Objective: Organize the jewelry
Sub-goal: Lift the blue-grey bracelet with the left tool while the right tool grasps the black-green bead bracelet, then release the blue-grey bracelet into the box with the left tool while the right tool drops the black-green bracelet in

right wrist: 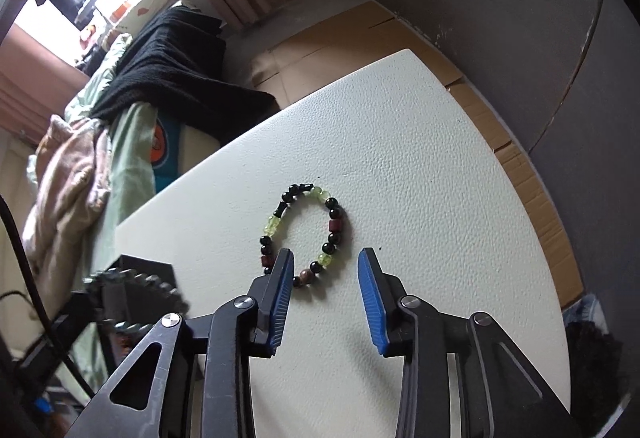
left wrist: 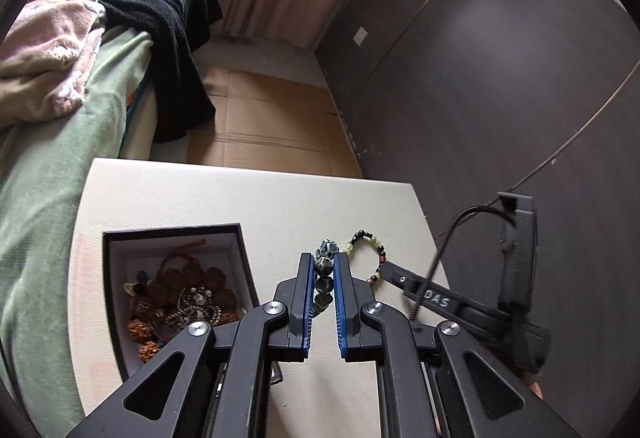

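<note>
My left gripper point(left wrist: 323, 262) is shut on a dark grey stone-bead bracelet point(left wrist: 325, 270) and holds it above the white table point(left wrist: 240, 198), just right of the open black jewelry box point(left wrist: 176, 234). The box holds brown seed beads and a metal chain point(left wrist: 188, 302). A green, black and red bead bracelet point(right wrist: 306, 234) lies flat on the table. My right gripper point(right wrist: 326, 258) is open, its fingers on either side of that bracelet's near end. The right gripper also shows in the left wrist view point(left wrist: 424, 296), and the held dark bracelet in the right wrist view point(right wrist: 132, 288).
A bed with green sheet point(left wrist: 48, 174), pink blanket and black cloth point(left wrist: 176, 38) runs along the left. Cardboard point(left wrist: 272, 126) covers the floor beyond the table. A dark wall point(left wrist: 500, 78) stands to the right. A cable point(left wrist: 452, 230) trails by the right gripper.
</note>
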Motion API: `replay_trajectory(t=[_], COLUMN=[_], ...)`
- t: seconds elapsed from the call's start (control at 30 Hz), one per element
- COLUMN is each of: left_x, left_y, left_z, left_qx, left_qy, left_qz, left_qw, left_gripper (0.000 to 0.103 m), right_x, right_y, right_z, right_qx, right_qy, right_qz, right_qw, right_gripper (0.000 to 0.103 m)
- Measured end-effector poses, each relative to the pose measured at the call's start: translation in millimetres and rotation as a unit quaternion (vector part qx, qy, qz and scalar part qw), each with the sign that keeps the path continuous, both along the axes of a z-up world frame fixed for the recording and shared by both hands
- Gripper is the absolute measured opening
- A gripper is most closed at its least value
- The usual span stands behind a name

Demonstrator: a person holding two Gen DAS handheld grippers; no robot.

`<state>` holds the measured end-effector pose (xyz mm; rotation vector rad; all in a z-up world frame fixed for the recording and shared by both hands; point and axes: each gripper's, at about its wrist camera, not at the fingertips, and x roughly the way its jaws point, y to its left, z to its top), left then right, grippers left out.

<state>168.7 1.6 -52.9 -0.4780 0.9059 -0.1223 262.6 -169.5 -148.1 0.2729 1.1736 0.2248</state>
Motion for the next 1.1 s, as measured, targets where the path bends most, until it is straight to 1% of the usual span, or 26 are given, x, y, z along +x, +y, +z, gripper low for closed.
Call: replay_trajectory(t=[0.1, 0.23, 0.37, 0.4, 0.47, 0.5, 0.57, 0.6, 0.67, 0.77, 0.87, 0.93, 0.97, 1.0, 1.03, 1.07, 1.1], left_x=[-3, -9, -20, -23, -29, -31, -35, -37, -39, -43, -46, -46, -45, -43, -42, -41, -42], left_y=[6, 19, 32, 35, 42, 44, 48, 51, 56, 61, 66, 67, 66, 66, 66, 66, 68], left_z=[3, 8, 14, 16, 20, 21, 22, 21, 18, 16, 13, 9, 7, 5, 2, 0, -1], left_qx=[0.001, -0.009, -0.016, -0.016, -0.014, -0.013, -0.012, -0.012, -0.011, -0.010, -0.011, -0.015, -0.016, -0.015, -0.012, -0.009, -0.009], left_qy=[-0.004, -0.010, -0.015, -0.017, -0.021, -0.022, -0.021, -0.018, -0.012, -0.007, -0.001, 0.005, 0.011, 0.021, 0.033, 0.041, 0.041], left_qz=[0.002, 0.012, 0.026, 0.029, 0.036, 0.038, 0.041, 0.043, 0.049, 0.055, 0.060, 0.060, 0.053, 0.048, 0.044, 0.044, 0.046], left_qw=[1.0000, 0.9998, 0.9994, 0.9993, 0.9990, 0.9990, 0.9989, 0.9988, 0.9987, 0.9984, 0.9982, 0.9981, 0.9984, 0.9985, 0.9984, 0.9981, 0.9981], left_gripper=[0.009, 0.009, 0.009, 0.009, 0.009, 0.009, 0.009, 0.009, 0.009, 0.009, 0.010, 0.010, 0.012, 0.017, 0.024, 0.027, 0.032], right_x=[2, 3, -1, -3, -9, -11, -16, -17, -20, -24, -32, -41, -46, -50, -56, -58, -61], right_y=[7, 20, 38, 41, 41, 41, 37, 34, 23, 7, -5, -9, -8, -7, -7, -7, -6], right_z=[-2, -6, -8, -8, -6, -5, -3, -2, -1, 3, 18, 33, 39, 44, 50, 53, 56], right_qx=[-0.036, -0.087, -0.164, -0.180, -0.187, -0.187, -0.190, -0.184, -0.156, -0.090, -0.037, -0.002, 0.007, 0.018, 0.036, 0.052, 0.072], right_qy=[-0.009, -0.021, -0.042, -0.045, -0.044, -0.041, -0.038, -0.037, -0.028, -0.017, -0.030, -0.048, -0.058, -0.066, -0.074, -0.076, -0.077], right_qz=[0.001, 0.012, 0.033, 0.039, 0.050, 0.055, 0.061, 0.060, 0.052, 0.038, 0.031, 0.037, 0.041, 0.045, 0.053, 0.058, 0.064], right_qw=[0.999, 0.996, 0.985, 0.982, 0.980, 0.980, 0.979, 0.980, 0.986, 0.995, 0.998, 0.998, 0.997, 0.997, 0.995, 0.994, 0.992], right_gripper=[0.035, 0.035, 0.032, 0.029, 0.019, 0.009, 0.009, 0.009, 0.009, 0.009, 0.009, 0.009, 0.009, 0.009, 0.009, 0.009, 0.009])
